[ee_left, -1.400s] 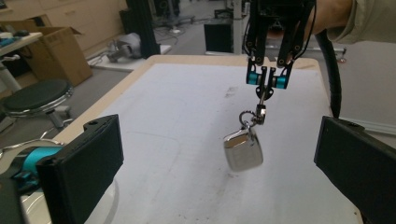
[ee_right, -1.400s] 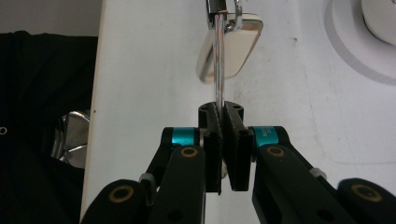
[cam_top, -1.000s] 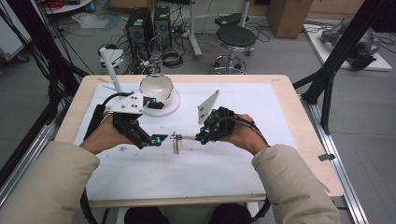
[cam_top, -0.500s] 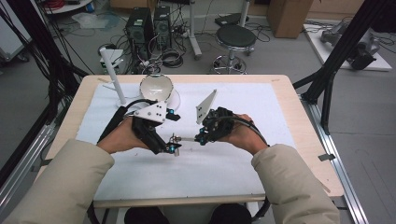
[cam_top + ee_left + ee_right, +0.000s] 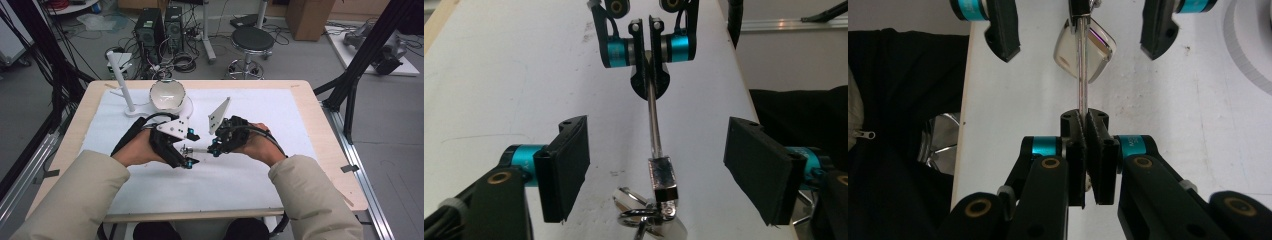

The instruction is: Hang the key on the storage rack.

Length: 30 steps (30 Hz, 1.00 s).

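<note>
White cloth covers the wooden table (image 5: 310, 100), with computer towers, cables and a black stool (image 5: 252, 40) on the floor beyond its far edge. Near the middle of the table my right gripper (image 5: 216, 147) is clamped tight on the black handle of a thin metal rod (image 5: 654, 117), held level and pointing toward my left side; in the right gripper view the rod (image 5: 1081, 65) runs straight out from the closed jaws. At its far end sits a small square metal block with rings and a shiny flat tag (image 5: 659, 220) hanging just above the cloth. Compared with a second ago, my left gripper (image 5: 188, 148) has come in from the left part of the table, away from the white bowl (image 5: 167, 95) near the far edge, and now brackets the rod's tip. Its jaws have just been closing, yet they stand apart on either side of the block, with clear gaps, pads not touching it. My right hand is where it was. A white post (image 5: 121, 80) stands just left of the bowl.
</note>
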Each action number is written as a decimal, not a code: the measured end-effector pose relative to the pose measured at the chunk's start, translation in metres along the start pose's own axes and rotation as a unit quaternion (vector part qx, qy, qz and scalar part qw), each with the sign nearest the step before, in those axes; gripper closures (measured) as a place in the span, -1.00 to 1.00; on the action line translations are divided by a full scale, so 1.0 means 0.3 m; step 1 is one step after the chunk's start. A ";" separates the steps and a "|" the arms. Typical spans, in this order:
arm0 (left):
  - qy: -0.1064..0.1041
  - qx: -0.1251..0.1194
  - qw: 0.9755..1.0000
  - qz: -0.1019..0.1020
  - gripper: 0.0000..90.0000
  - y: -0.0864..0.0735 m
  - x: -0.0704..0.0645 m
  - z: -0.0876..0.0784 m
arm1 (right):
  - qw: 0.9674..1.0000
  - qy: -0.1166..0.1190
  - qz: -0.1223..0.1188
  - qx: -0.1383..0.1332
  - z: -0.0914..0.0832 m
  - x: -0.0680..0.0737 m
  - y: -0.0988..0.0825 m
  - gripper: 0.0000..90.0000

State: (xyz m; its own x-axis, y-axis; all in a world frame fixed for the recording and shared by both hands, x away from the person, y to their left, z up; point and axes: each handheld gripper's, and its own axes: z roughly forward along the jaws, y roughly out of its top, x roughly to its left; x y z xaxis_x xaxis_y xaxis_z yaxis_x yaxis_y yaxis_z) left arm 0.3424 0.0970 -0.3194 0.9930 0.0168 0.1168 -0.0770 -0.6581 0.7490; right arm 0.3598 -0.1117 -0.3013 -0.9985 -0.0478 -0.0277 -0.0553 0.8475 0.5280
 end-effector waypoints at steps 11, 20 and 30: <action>-0.002 0.030 0.999 0.021 0.21 -0.001 -0.002 0.011 | 1.000 0.005 -0.002 -0.001 0.007 0.002 -0.004 0.94; -0.005 0.039 0.999 0.023 0.66 0.001 -0.006 0.020 | 1.000 0.007 -0.001 -0.001 0.017 0.001 -0.006 0.94; 0.009 0.039 0.999 0.019 0.80 0.003 -0.003 0.013 | 1.000 0.007 0.000 -0.018 0.013 -0.003 -0.015 0.93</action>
State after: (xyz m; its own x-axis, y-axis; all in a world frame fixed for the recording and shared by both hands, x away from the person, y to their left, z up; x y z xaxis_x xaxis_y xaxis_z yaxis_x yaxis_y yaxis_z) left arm 0.3419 0.0933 -0.3214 0.9878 0.0034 0.1556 -0.1063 -0.7151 0.6909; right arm 0.3609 -0.1135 -0.3069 -0.9983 -0.0554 -0.0159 -0.0548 0.8279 0.5582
